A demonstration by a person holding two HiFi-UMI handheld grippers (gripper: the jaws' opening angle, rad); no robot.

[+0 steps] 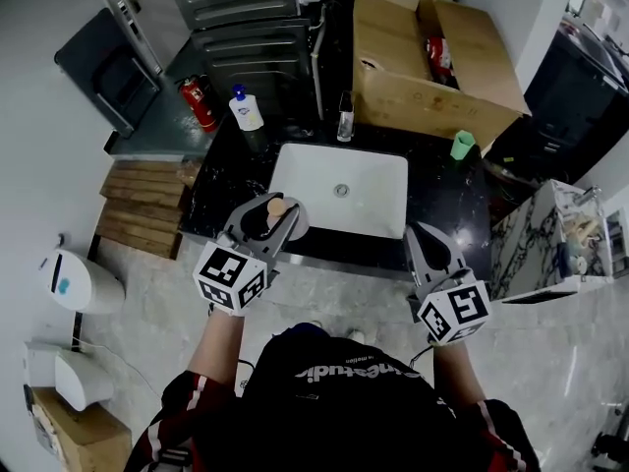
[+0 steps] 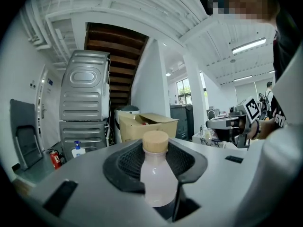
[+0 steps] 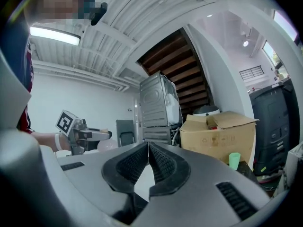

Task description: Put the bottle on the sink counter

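A small bottle (image 1: 276, 207) with a pale milky body and a tan cap is gripped in my left gripper (image 1: 263, 226), held just over the front left corner of the white sink basin (image 1: 373, 214). In the left gripper view the bottle (image 2: 155, 178) stands upright between the black ribbed pads (image 2: 128, 162), cap above the jaws. The black sink counter (image 1: 221, 180) lies beyond and to the left of it. My right gripper (image 1: 425, 236) hovers near the basin's front right corner, its jaws shut tip to tip with nothing between them (image 3: 148, 146).
On the counter behind the basin stand a white pump bottle (image 1: 246, 109), a small dark bottle (image 1: 345, 116) and a green cup (image 1: 462, 144). A big open cardboard box (image 1: 432, 62) sits at the back right, with a red fire extinguisher (image 1: 200, 101) and a wooden pallet (image 1: 142, 209) at the left.
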